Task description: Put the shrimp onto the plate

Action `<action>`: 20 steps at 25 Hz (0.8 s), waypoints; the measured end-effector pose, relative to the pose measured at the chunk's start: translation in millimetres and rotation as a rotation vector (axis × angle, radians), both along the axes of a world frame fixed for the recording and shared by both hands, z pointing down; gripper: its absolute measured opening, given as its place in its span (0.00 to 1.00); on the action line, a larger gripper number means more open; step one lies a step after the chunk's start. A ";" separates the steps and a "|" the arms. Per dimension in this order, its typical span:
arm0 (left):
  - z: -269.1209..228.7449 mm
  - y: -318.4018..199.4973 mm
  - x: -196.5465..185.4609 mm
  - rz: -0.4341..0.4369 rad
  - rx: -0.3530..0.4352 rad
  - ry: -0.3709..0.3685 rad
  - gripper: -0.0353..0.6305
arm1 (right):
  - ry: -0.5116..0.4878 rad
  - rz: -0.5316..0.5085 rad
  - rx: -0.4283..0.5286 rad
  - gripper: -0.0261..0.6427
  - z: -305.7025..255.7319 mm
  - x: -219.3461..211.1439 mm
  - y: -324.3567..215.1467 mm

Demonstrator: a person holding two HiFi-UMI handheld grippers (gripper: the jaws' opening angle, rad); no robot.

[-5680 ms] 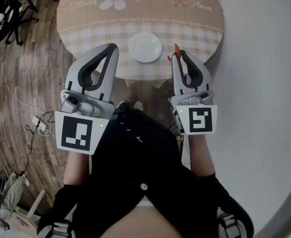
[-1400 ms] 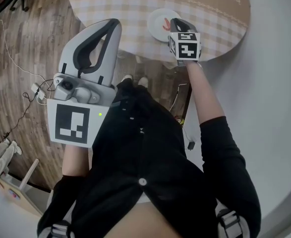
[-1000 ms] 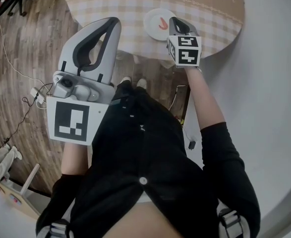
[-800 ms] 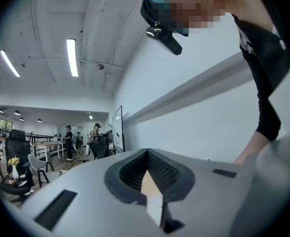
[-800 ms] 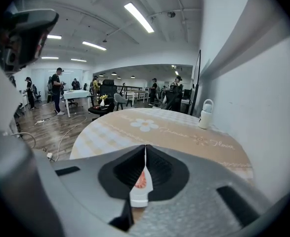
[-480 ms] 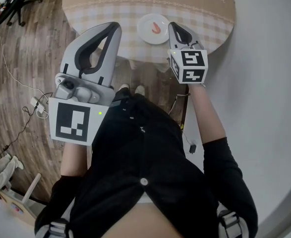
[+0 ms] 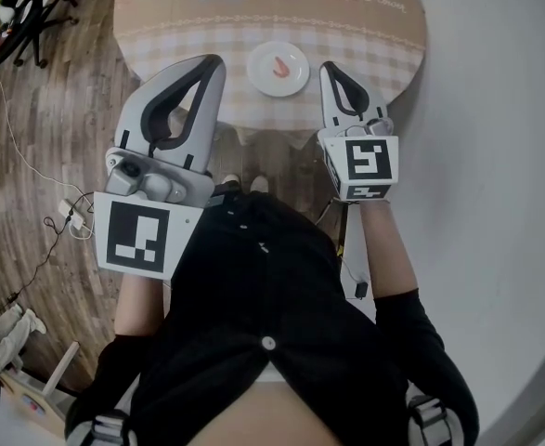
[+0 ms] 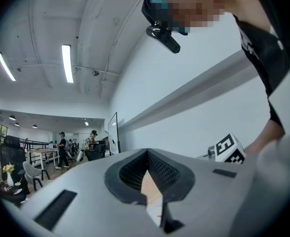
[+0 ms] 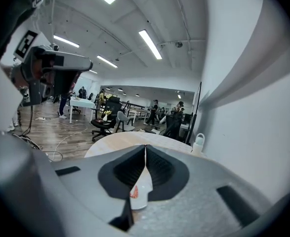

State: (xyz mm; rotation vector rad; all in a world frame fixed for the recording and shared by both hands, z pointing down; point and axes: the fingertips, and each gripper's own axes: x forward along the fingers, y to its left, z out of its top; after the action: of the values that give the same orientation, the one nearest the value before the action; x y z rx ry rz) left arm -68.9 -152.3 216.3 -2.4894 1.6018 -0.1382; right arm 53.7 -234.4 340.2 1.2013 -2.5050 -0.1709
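The small orange-pink shrimp [image 7: 280, 65] lies on the round white plate [image 7: 259, 81], close to the near edge of the round table [image 7: 369, 37] with its beige checked flower-print cloth. The left gripper [image 7: 213, 63] and right gripper [image 7: 328, 67] hover either side of the plate, both with jaws closed and empty.

Black elbow-sleeved top [image 7: 263, 286], probably one white button [image 7: 268, 343]; grey left gripper [image 7: 214, 63] and right gripper [image 7: 328, 67], black pads [image 8: 127, 174], black-and-white marker cubes [image 7: 142, 237].
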 end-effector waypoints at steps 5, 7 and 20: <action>-6.0 -1.0 5.4 0.006 0.017 -0.001 0.06 | -0.054 -0.008 0.063 0.05 -38.3 0.2 15.0; -8.1 -1.5 7.2 0.011 0.022 -0.002 0.06 | -0.052 -0.008 0.085 0.05 -48.8 4.6 20.2; -15.3 -2.8 14.4 0.042 0.038 -0.013 0.06 | -0.095 0.037 0.224 0.05 -108.2 19.6 40.7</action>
State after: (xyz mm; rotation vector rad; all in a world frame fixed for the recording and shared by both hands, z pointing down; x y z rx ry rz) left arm -54.5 -155.1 201.0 -2.4868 1.5315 -0.1170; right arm 73.3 -193.7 231.9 1.3704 -2.5975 -0.4029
